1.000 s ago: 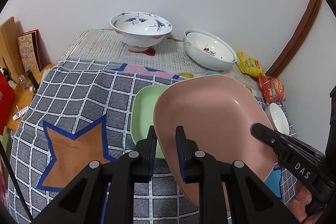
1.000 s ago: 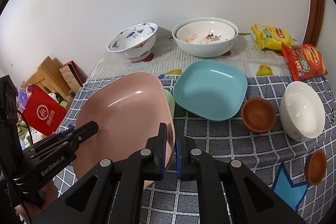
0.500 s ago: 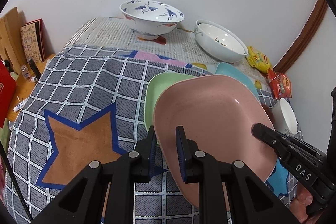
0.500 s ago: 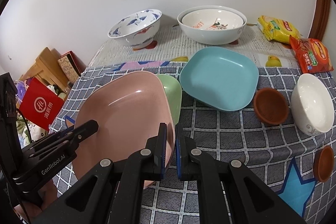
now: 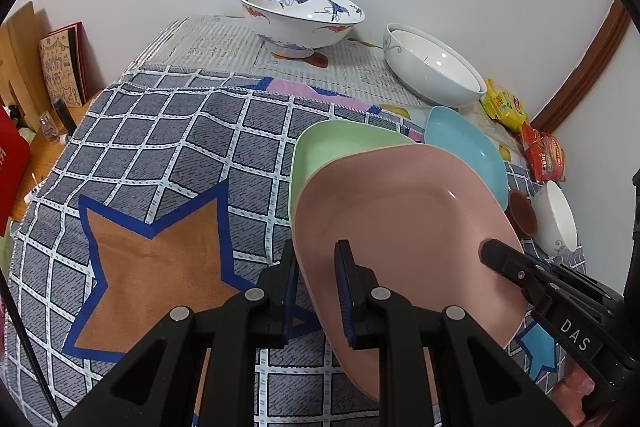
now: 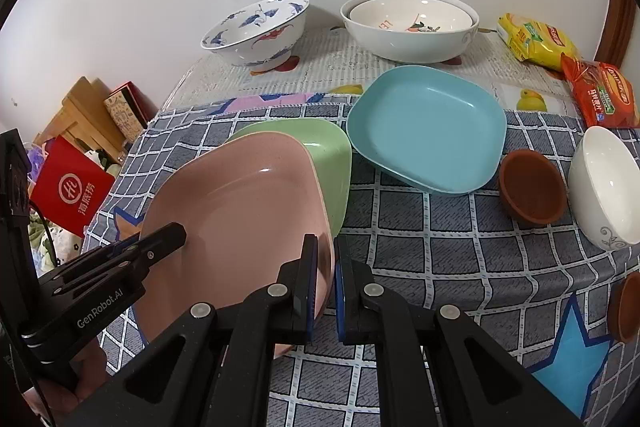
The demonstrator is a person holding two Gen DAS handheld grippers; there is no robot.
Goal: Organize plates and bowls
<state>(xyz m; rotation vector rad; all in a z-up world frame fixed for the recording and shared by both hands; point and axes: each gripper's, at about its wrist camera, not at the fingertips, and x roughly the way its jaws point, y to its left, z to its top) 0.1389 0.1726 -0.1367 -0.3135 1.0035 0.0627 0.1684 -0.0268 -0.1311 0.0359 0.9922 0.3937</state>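
Partly, pink plate (image 5: 400,223) hides green plate (image 5: 340,147).

Pink plate carried lower over the green plate

The pink plate (image 5: 404,227), gripped at opposite rims by the left gripper (image 5: 316,287) and the right gripper (image 6: 325,283), has come down toward the checked cloth (image 5: 168,155). The green plate (image 5: 340,147) beyond the left gripper's fingers now shows more of its far rim above the pink plate's edge. The blue plate (image 6: 428,127), ahead of the right gripper, and the patterned bowl (image 5: 300,15) sit larger and nearer in both views.
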